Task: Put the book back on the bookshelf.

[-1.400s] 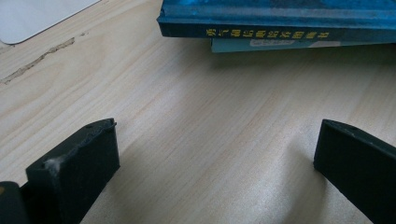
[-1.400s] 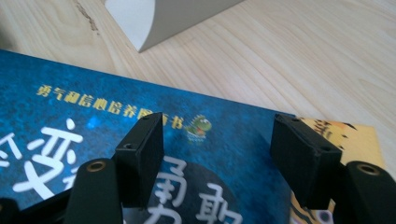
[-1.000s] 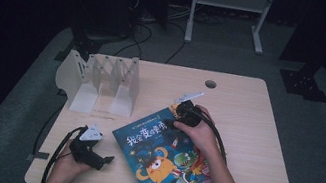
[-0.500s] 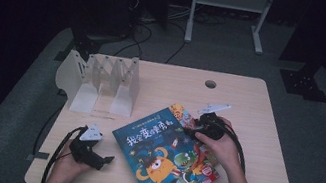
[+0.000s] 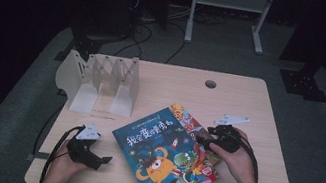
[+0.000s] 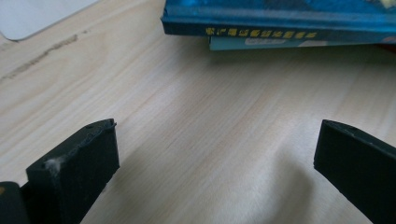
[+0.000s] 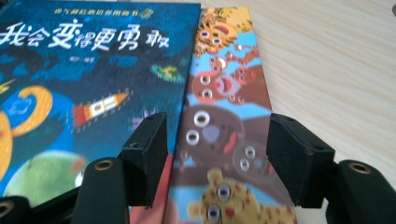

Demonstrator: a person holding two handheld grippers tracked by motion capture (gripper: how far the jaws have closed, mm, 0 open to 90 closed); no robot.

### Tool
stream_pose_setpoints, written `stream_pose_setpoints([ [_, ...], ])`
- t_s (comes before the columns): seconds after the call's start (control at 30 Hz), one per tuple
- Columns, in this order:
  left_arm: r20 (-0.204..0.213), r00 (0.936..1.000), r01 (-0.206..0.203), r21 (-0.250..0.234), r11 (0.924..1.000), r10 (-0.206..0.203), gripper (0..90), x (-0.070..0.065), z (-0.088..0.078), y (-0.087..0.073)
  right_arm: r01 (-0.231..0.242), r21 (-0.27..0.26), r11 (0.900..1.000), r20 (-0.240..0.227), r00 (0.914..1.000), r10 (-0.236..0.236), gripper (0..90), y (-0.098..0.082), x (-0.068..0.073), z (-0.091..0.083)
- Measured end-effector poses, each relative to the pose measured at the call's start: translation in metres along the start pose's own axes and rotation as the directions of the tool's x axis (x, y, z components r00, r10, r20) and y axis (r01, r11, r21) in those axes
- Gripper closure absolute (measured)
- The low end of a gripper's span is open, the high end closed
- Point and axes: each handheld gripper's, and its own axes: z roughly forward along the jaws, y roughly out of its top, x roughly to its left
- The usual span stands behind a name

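The right gripper [image 5: 206,141] has moved in the last second: it was at the far corner of the blue book [image 5: 160,154], and now it sits lower along the right side of the stack, over the strip of the lower book [image 5: 194,132] that shows from under the blue one. In the right gripper view its jaws stand apart, not clamped on anything, and between them lies the colourful edge of the lower book [image 7: 219,135] with animal faces on it. One jaw is above the blue book [image 7: 88,84], the other above the right border of the lower one, close to the bare table [image 7: 327,60].

The left gripper [image 5: 93,156] has not moved — it rests on the table [image 5: 241,95] near the front left, just beside the spine side of the stack. Its jaws are wide open and empty; the left gripper view looks across bare wood to the blue book's spine [image 6: 280,28], with the lower book's edge just under it.

Both books lie flat in the middle of the table, tilted diagonally, the blue one on top. The white rack [image 5: 102,81] with dividers stands well apart at the back left, with no book in it.

My judgement: the shift means the right hand is searching for a better place to take hold — probably the exposed edge — and no book is lifted yet, so the work is at its beginning
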Motion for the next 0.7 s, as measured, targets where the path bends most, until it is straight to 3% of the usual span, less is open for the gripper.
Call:
stream_pose_setpoints([
  [0.37, 0.062, 0.998, 0.001, -0.06, 0.9982, 0.002, 4.3, 0.002, -0.011, 0.021, -0.021, -0.019, 1.0, 0.008, 0.9998, 0.021, 36.8, -0.029, -0.003, -0.027],
  [0.7, 0.075, 0.9968, -0.025, -0.055, 0.9982, 0.029, 5.1, 0.005, -0.007, 0.042, -0.025, -0.046, 0.999, 0.025, 0.9993, 0.026, 36.1, -0.044, -0.005, -0.049],
])
